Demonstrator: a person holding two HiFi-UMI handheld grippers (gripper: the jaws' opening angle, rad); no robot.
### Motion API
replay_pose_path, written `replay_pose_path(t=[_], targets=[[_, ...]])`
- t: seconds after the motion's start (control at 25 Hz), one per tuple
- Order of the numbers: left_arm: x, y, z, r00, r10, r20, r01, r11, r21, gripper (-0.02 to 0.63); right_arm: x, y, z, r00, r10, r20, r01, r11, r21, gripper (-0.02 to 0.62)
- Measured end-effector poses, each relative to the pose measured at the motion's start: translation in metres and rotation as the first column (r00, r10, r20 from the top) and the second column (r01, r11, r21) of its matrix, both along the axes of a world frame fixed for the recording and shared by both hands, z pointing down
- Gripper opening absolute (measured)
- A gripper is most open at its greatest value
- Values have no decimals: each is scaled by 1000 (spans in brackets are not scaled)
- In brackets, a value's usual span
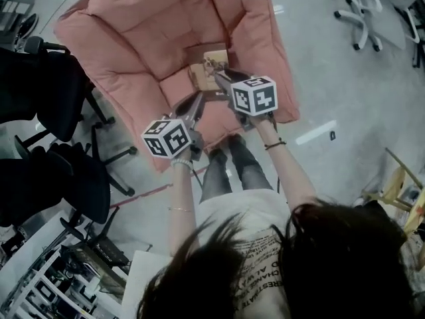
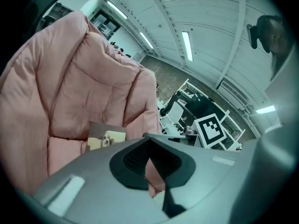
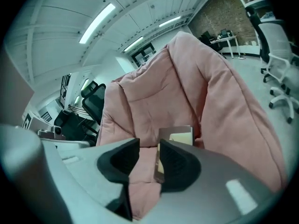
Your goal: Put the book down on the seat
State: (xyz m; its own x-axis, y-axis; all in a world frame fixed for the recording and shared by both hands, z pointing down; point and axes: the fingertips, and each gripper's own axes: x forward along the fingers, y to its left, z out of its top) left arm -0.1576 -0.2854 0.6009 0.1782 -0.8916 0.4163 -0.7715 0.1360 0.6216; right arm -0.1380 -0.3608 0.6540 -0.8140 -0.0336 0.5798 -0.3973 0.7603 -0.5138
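Note:
A thin book (image 1: pixel 207 68) with a dog picture on its cover lies at the back of the seat of a pink padded chair (image 1: pixel 146 25), propped against the backrest. The left gripper view shows the book (image 2: pixel 106 138) beyond the jaws, free of both grippers. My left gripper (image 1: pixel 197 98) hangs over the seat's front, its jaws shut tip to tip (image 2: pixel 148 146) on nothing. My right gripper (image 1: pixel 218 75) hovers just short of the book, open (image 3: pixel 148 146) with a narrow gap. The book (image 3: pixel 180 135) shows past that gap, not between the pads.
Black office chairs (image 1: pixel 46 92) crowd the left side. White office chairs (image 1: pixel 362 18) stand on the grey floor at the top right. A wooden frame (image 1: pixel 398 185) sits at the right edge. The person's legs (image 1: pixel 232 165) stand right in front of the seat.

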Motion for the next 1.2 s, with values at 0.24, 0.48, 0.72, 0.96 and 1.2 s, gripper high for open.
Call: replay_pose_path(t=[0.24, 0.48, 0.72, 0.96, 1.2], targets=[[28, 13, -48, 999, 27, 29, -28, 999, 37, -3, 17, 19, -61, 998, -8, 61, 6, 999, 31, 90], [37, 15, -97, 996, 47, 70, -54, 994, 95, -2, 29, 27, -119, 991, -10, 135, 4, 999, 50, 55], [38, 16, -136, 992, 58, 111, -74, 987, 144, -2, 28, 28, -161, 982, -32, 184, 17, 997, 82, 32], [48, 22, -159, 984, 87, 156, -114, 978, 175, -3, 32, 35, -193, 973, -62, 221, 36, 992, 119, 3], [49, 24, -168, 974, 97, 205, -141, 967, 214, -2, 29, 39, -205, 957, -70, 280, 33, 990, 137, 3]])
